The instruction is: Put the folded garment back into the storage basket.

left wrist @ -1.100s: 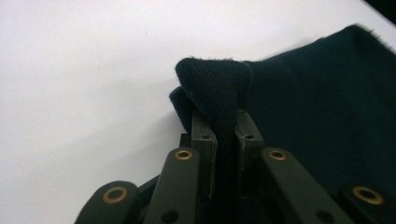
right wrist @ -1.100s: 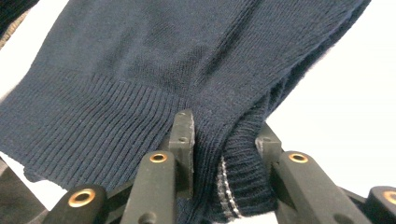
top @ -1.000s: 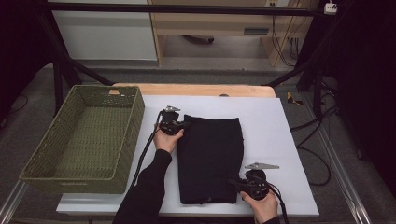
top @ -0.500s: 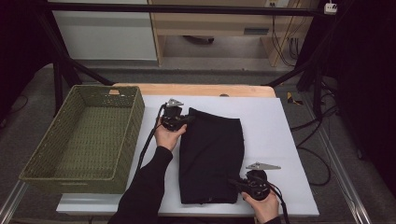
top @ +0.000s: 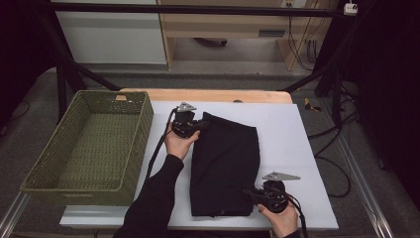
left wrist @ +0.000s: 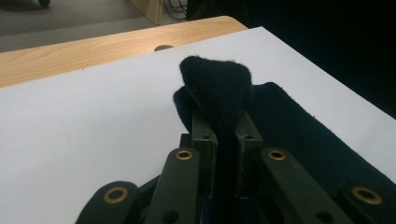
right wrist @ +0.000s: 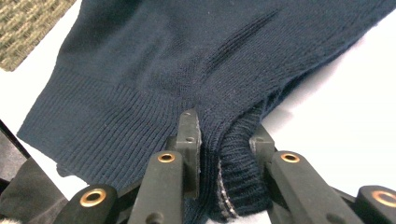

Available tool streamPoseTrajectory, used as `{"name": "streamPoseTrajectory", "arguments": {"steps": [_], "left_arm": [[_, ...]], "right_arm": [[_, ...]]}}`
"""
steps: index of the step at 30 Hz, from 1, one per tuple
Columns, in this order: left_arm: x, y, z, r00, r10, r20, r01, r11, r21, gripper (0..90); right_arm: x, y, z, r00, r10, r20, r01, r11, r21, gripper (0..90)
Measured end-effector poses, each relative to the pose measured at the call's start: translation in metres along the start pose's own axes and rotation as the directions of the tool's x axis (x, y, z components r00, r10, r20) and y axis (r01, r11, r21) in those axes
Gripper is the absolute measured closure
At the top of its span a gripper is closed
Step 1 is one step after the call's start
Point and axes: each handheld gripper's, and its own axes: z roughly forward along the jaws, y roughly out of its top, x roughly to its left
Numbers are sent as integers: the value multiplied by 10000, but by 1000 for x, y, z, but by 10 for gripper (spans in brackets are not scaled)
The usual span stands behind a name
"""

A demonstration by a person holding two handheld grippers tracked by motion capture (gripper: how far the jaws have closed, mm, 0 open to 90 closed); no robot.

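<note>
White tabletop [top: 297, 134]: L tongs [top: 200, 125] w/ sweater [top: 225, 163] corner farther back than before, R tongs [top: 251, 194] pinching hem.

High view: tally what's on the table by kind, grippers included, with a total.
Dark knit garment: 1
Green woven basket: 1
Grippers: 2, the left gripper and the right gripper
Total: 4

Dark navy knit sweater [top: 225, 166], folded lengthwise, flat on the white table, far-left corner lifted
</note>
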Motion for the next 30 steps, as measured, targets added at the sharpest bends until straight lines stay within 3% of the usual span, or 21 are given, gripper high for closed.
{"name": "streamPoseTrajectory", "arguments": {"steps": [9,15,17,22,25,28,30], "left_arm": [[0,1,-2,10000,-12,-15,12,10000,-8,822],[3,-1,2,9998,81,-181,-77,9998,190,822],[4,-4,5,9997,28,-241,-20,9995,321,821],[10,-10,9,9994,-145,-325,160,9988,466,821],[11,-11,9,9993,-191,-335,207,9986,489,821],[10,-11,8,9993,-136,-348,153,9987,487,821],[10,-11,7,9993,-147,-341,163,9987,479,821]], "right_arm": [[3,3,-7,9998,-141,-156,137,9996,-258,738],[0,-3,2,9999,-15,156,15,10000,13,723],[-1,-5,4,9997,-87,212,87,10000,4,675],[-2,-13,4,9981,-20,620,-1,9994,335,397],[-1,-16,4,9991,41,429,-55,9995,323,448],[7,-16,8,9982,-180,577,157,9991,401,462],[7,-16,9,9987,12,514,-34,9991,429,493]]}}
